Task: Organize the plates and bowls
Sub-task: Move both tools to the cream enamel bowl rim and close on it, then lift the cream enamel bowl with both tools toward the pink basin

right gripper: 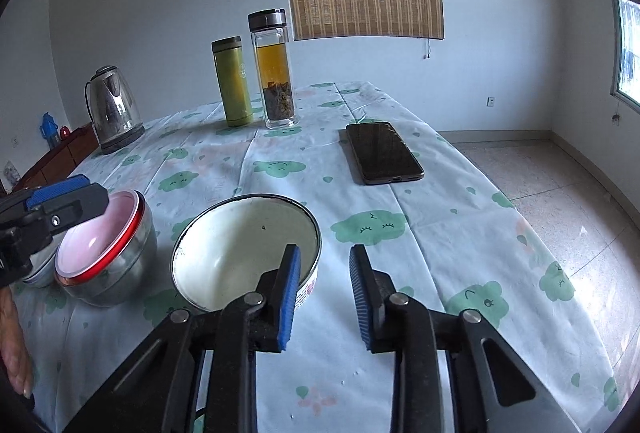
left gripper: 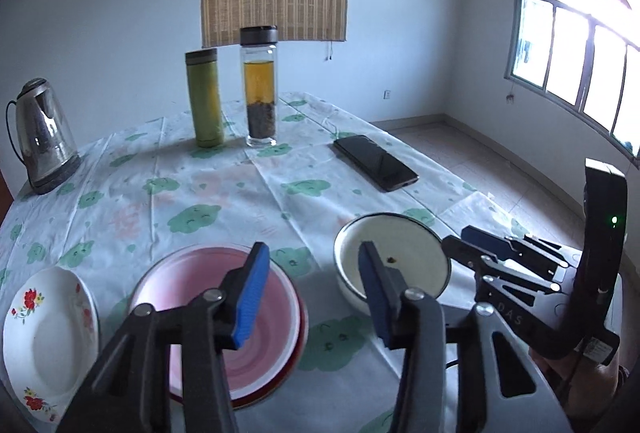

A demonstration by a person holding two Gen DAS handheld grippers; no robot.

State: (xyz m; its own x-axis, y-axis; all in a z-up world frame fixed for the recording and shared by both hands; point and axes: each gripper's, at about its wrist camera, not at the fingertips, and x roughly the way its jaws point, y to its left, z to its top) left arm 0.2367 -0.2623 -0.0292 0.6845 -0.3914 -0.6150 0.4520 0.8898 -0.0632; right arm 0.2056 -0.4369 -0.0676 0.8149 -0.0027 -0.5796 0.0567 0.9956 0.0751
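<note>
left view only: floral plate (left gripper: 48, 341) left of pink bowl (left gripper: 224, 317) | left gripper (left gripper: 312, 293) parted, empty, between pink bowl and white bowl (left gripper: 394, 261) | right gripper (right gripper: 325, 297) parted, empty, left pad by white bowl's rim

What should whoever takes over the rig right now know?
Left gripper: open, empty, above the pink-lined metal bowl.
Right gripper: open, empty, its left finger at the white bowl's near rim, no pinch.
Things: floral plate, pink-lined metal bowl and white bowl sit apart in a row on the tablecloth.
Done: nothing stacked.
Left: probably gather the bowls and the plate together.
</note>
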